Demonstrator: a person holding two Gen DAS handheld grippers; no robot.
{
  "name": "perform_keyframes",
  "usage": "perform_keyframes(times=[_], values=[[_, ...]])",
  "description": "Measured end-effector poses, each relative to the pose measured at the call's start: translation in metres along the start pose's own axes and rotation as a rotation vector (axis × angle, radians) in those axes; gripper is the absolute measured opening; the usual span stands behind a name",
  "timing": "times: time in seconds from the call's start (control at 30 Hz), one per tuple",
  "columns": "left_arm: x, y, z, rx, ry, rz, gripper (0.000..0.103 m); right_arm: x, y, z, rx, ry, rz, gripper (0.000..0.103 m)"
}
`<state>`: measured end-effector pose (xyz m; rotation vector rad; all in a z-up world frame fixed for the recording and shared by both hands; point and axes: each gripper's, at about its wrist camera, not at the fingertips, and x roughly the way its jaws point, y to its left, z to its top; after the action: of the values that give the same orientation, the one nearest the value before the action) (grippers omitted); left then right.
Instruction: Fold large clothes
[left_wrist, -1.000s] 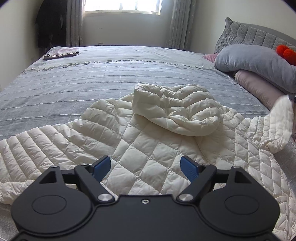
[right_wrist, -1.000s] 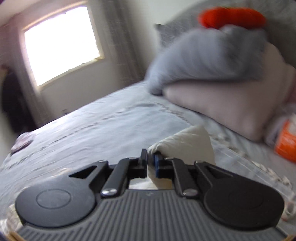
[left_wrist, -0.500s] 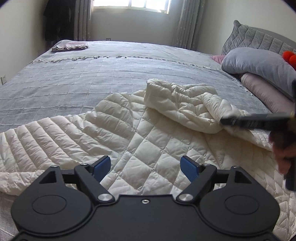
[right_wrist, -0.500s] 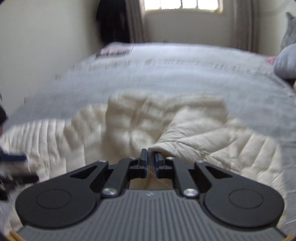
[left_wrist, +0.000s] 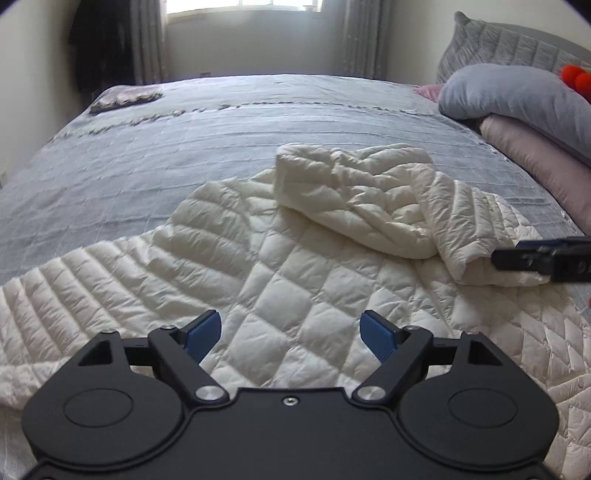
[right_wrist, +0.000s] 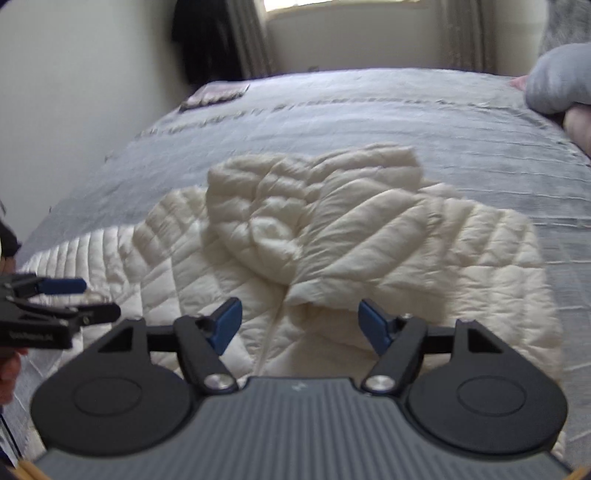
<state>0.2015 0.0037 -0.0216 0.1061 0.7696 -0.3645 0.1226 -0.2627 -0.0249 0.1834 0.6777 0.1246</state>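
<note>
On the grey bed (left_wrist: 229, 122), spread flat near the front edge: cream quilted jacket (left_wrist: 295, 295), front panel of diamond stitching facing up. Hood (left_wrist: 347, 184) bunched on top of jacket, toward far side. One sleeve (left_wrist: 465, 229) folded inward across jacket, cuff end lying beside hood, to the right of it. Other sleeve (left_wrist: 74, 288) stretched out flat to the left of jacket body, along bed's near edge.

Left claw (left_wrist: 291, 334) wide, nothing between blue pads, hovering over lower front of jacket. Right claw (right_wrist: 300, 325) opening, blue pads apart on either side of folded sleeve cuff, not pressing on it; picture blurred. Same claw seen from left wrist as a dark bar at right of jacket, tip just beside folded cuff.

Beyond jacket to the right: grey pillow (left_wrist: 517, 96) stacked on pink pillow (left_wrist: 532, 155), with something orange-red (left_wrist: 574, 77) behind. Far left corner of bed: small folded cloth (left_wrist: 125, 99). Behind bed: window (left_wrist: 240, 5) with curtains either side; dark garment (left_wrist: 98, 40) hanging on left wall.
</note>
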Motion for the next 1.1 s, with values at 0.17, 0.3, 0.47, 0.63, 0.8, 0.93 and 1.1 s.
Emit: perform_keyframes(times=[0.17,0.3,0.47,0.63,0.8,0.93,1.1], values=[[0.023,-0.049,0.016,0.109,-0.004,-0.059,0.082,-0.013,-0.043,0.005,0.086,-0.103,-0.119,0.048],[0.043,-0.104,0.029,0.215,-0.020,-0.138,0.081,-0.002,-0.085,-0.002,0.230,-0.085,-0.183,0.034],[0.061,-0.172,0.033,0.402,-0.082,-0.226,0.081,0.001,-0.124,-0.009,0.357,-0.076,-0.143,0.033],[0.090,-0.190,0.040,0.432,-0.101,-0.144,0.062,0.015,-0.140,-0.018,0.422,-0.011,-0.115,0.032],[0.085,-0.144,0.044,0.210,-0.129,-0.047,0.046,0.027,-0.142,-0.026,0.416,0.035,-0.152,0.026],[0.063,-0.086,0.038,0.045,-0.155,0.044,0.049,0.027,-0.137,-0.024,0.401,0.036,-0.166,0.027],[0.054,-0.018,0.028,-0.104,-0.086,-0.009,0.066,0.018,-0.124,-0.018,0.355,0.012,-0.145,0.057]])
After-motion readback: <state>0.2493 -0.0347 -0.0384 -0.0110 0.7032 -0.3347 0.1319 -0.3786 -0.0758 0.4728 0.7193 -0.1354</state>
